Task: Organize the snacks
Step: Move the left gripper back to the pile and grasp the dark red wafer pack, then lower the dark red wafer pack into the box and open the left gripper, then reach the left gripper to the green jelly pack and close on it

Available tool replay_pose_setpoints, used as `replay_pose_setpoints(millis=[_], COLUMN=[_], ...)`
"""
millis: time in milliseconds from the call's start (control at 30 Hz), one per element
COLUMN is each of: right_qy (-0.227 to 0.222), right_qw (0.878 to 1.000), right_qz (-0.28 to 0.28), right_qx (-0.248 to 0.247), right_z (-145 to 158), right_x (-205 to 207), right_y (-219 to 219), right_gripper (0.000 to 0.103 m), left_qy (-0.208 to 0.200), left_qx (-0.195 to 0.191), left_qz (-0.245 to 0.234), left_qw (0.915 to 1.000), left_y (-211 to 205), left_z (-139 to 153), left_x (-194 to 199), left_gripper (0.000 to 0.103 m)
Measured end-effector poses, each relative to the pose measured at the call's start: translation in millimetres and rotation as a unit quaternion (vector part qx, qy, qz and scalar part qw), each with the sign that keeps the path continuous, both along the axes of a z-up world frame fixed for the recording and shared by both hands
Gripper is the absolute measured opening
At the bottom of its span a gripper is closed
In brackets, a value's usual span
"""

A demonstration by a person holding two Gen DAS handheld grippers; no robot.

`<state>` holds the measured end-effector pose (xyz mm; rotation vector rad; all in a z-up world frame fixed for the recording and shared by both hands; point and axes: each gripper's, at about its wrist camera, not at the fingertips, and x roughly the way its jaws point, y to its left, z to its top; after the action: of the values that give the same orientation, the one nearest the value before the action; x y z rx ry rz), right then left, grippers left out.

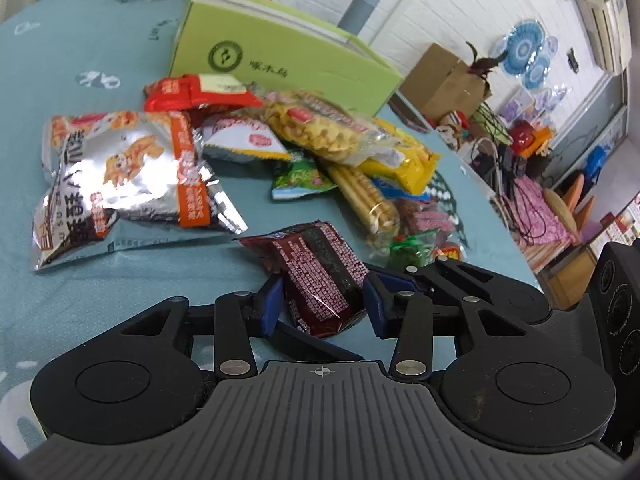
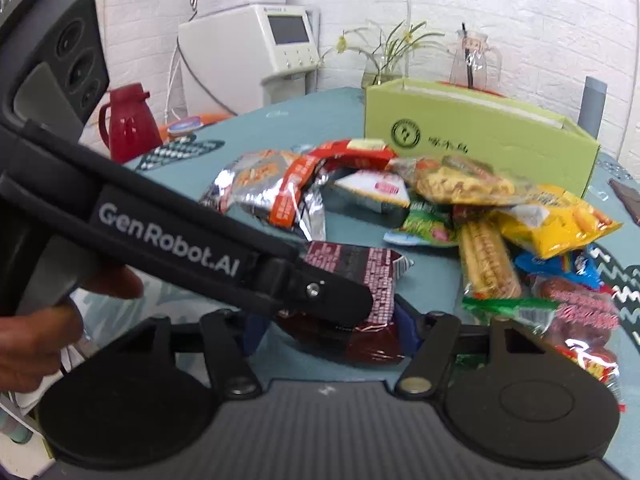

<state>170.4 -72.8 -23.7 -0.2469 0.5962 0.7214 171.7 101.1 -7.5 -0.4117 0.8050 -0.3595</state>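
Fingers (image 1: 276, 304) of both grippers clamped on one dark-red crinkled packet (image 1: 320, 280); pink print.

Your dark red snack packet (image 1: 320, 276) lies on the teal cloth, printed back up, apart from the heap. Behind it you have a silver-and-orange bag (image 1: 120, 184), a clear pack of yellow crisps (image 1: 316, 128), a yellow bag (image 1: 404, 156), and the open green box (image 1: 280, 56).
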Motion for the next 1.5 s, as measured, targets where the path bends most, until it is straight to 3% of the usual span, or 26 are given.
replay_pose_setpoints(millis=[200,333,467,600,767,833,867,900,1067,1267,1500], right_qy=[-0.060,-0.098,-0.101,-0.065,-0.016,0.005,0.011,0.020,-0.019,-0.048,-0.043], right_qw=[0.998,0.995,0.995,0.998,0.999,0.999,1.000,1.000,1.000,0.997,0.994], right_qz=[-0.003,-0.005,-0.009,-0.013,-0.009,-0.006,-0.008,-0.008,-0.019,-0.037,-0.088], right_qx=[0.027,0.014,-0.004,-0.011,-0.028,-0.033,-0.023,-0.014,0.011,0.048,0.039], right_z=[44.4,72.8,89.7,88.0,59.3,47.5,44.4,43.5,65.1,90.4,63.3], right_x=[27.8,83.4,153.6,228.3,295.0,312.5,316.9,319.9,299.2,214.2,97.6], right_y=[-5.2,2.8,14.4,24.0,31.2,32.4,30.9,29.3,9.3,-42.7,-100.6], right_gripper=[0.075,0.076,0.076,0.076,0.076,0.077,0.080,0.082,0.092,0.092,0.092], left_qy=[-0.062,-0.092,-0.101,-0.089,-0.052,-0.043,-0.042,-0.043,-0.068,-0.121,-0.119], left_qx=[0.011,0.030,0.053,0.074,0.085,0.095,0.100,0.103,0.102,0.088,0.060], left_qz=[-0.012,-0.014,-0.015,-0.015,-0.018,-0.010,-0.005,0.001,0.018,0.003,-0.042], left_qw=[0.9979,0.9952,0.9934,0.9931,0.9948,0.9945,0.9941,0.9938,0.9923,0.9887,0.9901], left_y=[-8.2,-14.2,-21.4,-25.8,-21.2,-17.5,-15.4,-12.5,-1.4,-10.1,-47.6], left_z=[55.8,90.5,111.1,107.7,75.8,62.2,57.7,55.4,72.8,105.0,83.9], left_x=[30.5,94.4,170.6,243.3,311.4,327.2,332.6,334.6,315.9,231.6,124.0], left_gripper=[0.023,0.023,0.024,0.024,0.024,0.028,0.038,0.047,0.054,0.069,0.072])
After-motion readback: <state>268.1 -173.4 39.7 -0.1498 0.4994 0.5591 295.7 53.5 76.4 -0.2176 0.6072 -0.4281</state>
